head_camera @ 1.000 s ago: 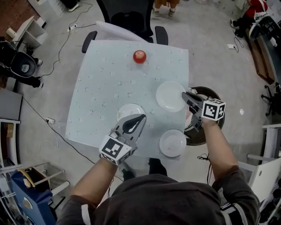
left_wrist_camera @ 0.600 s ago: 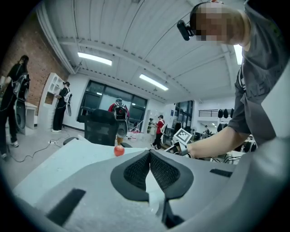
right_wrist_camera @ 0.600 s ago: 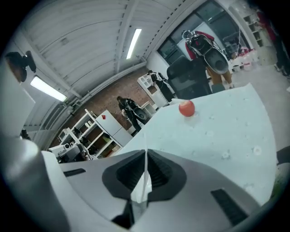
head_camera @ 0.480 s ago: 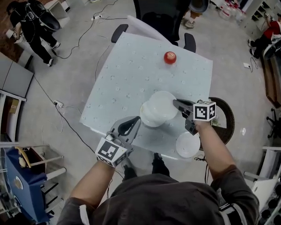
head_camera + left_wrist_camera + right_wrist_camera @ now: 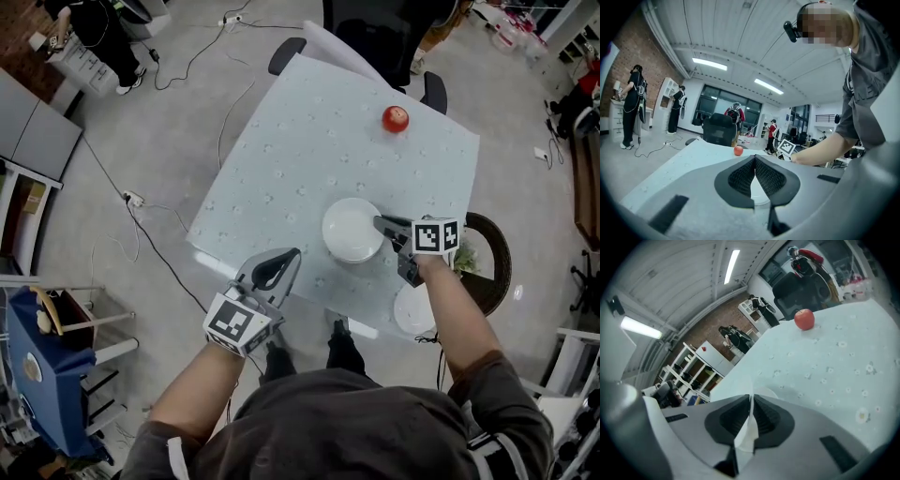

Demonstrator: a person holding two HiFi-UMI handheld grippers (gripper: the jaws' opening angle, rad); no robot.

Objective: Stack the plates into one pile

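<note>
**Tabletop** (image 5: 281,178): covered with a pale blue cloth printed with small white motifs. It is seen cornerwise in the head view.

**Plate pile** (image 5: 352,231): white, set towards the tabletop's near right side. The number of plates in it cannot be counted from above.

**Upper plate** (image 5: 746,436): its thin white rim is gripped between the pads of the right gripper. Most of the plate is hidden behind the gripper body in the right gripper view.

**Single plate** (image 5: 409,311): white, lying apart from the pile at the tabletop's near right corner. Its right part is covered by the forearm.

**Right gripper** (image 5: 380,222) (image 5: 751,399): placed at the pile's right edge. The jaws are nearly together and are opening, with the plate rim between them.

**Left gripper** (image 5: 292,255) (image 5: 754,157): held at the tabletop's near edge, apart from the pile. The jaw tips are closed against each other with nothing held. The white of the pile (image 5: 756,192) shows through the gap lower down.

**Markings**: a square black-and-white marker pattern is carried on the cube of each gripper (image 5: 239,323) (image 5: 436,235). These are patterns, not lettering.

**Apple** (image 5: 395,119) (image 5: 738,150) (image 5: 804,318): red, alone near the far corner.

**Office chair** (image 5: 375,28): black, at the far side, cut off by the frame and partly hidden by the tabletop.

**Cables** (image 5: 159,253): trailed over the floor at the left.
</note>
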